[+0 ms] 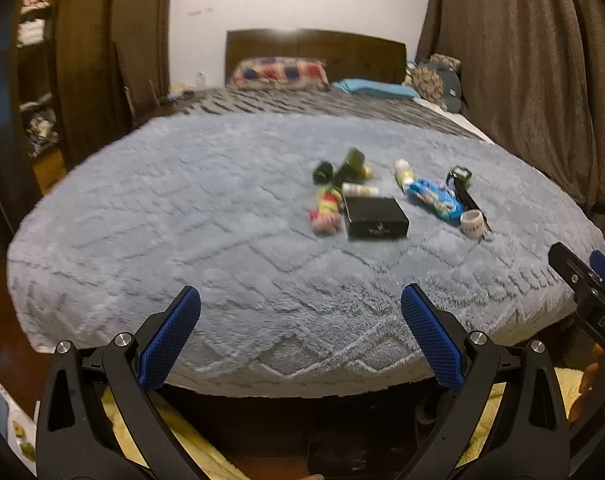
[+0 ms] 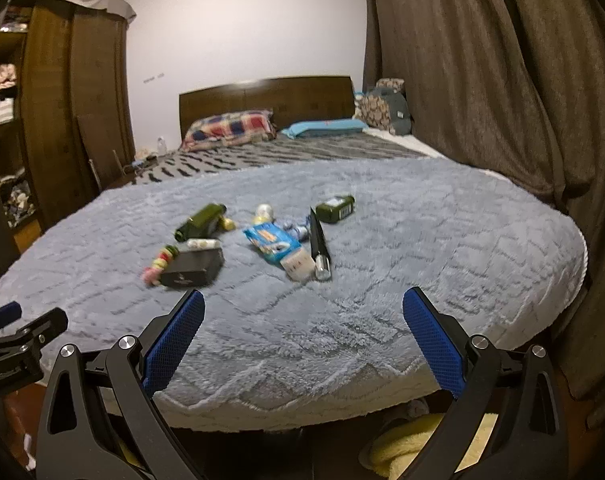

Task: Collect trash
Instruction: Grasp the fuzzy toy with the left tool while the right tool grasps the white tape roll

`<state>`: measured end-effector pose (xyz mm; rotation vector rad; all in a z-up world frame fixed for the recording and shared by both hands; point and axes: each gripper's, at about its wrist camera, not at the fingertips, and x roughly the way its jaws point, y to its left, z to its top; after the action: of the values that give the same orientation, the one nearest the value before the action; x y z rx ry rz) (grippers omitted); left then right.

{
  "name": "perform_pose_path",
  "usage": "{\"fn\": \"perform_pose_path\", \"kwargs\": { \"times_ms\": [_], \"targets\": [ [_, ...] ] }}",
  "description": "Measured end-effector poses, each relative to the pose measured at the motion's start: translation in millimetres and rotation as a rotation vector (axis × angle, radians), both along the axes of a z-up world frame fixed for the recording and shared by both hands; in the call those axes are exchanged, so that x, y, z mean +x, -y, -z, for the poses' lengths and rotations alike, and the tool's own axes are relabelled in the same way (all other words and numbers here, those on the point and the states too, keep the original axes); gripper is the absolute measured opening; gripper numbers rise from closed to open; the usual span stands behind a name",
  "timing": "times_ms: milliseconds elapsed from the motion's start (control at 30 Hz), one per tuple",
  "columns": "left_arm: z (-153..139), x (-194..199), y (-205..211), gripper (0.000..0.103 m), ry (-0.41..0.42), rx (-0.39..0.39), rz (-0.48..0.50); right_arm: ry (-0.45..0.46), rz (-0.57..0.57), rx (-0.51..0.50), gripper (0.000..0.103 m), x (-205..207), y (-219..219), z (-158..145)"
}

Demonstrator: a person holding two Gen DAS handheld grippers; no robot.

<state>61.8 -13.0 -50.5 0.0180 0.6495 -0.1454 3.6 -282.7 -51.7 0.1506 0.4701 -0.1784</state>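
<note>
Both grippers, left point(image 1: 300, 336) and right point(image 2: 304, 338), are wide apart and hold nothing. All the trash point(image 2: 272, 242) lies on the bed point(image 2: 422, 280), far from them. Nothing is picked up yet.

Mid-frame on the bed: green bottles point(image 2: 200, 222) lying flat, a crumpled blue wrapper point(image 2: 271, 243), a black box point(image 2: 192, 270).

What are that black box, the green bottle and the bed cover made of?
Black box: probably matte cardboard, with sharp edges and a small printed logo. Green bottle: likely dark glass, glossy. Bed cover: plush grey fleece, fuzzy with a pressed pattern.
</note>
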Motion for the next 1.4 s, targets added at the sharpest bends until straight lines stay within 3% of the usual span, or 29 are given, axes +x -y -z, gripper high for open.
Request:
{"fn": "perform_pose_path", "kwargs": {
  "times_ms": [67,133,400,533,700,1333,1400],
  "targets": [
    [8,8,5,0.095,-0.005,0.027,0.003,-0.018,-0.03,-0.003,0.096,14,2,7],
    [15,18,9,0.092,-0.014,0.046,0.013,-0.052,-0.065,-0.028,0.082,30,0,14],
    [35,63,10,0.077,-0.07,0.025,0.045,-0.13,-0.186,0.114,0.079,78,8,43],
    [43,84,16,0.07,-0.092,0.028,0.091,-0.175,-0.202,0.15,0.062,101,15,55],
    [54,98,31,0.065,-0.137,0.042,0.164,-0.216,-0.214,0.181,0.051,124,22,67],
    [66,176,40,0.066,-0.158,0.066,0.146,-0.227,-0.139,0.117,0.052,176,30,66],
    [66,183,42,0.061,-0.155,0.076,0.151,-0.227,-0.136,0.114,0.052,180,30,66]
  ]
}}
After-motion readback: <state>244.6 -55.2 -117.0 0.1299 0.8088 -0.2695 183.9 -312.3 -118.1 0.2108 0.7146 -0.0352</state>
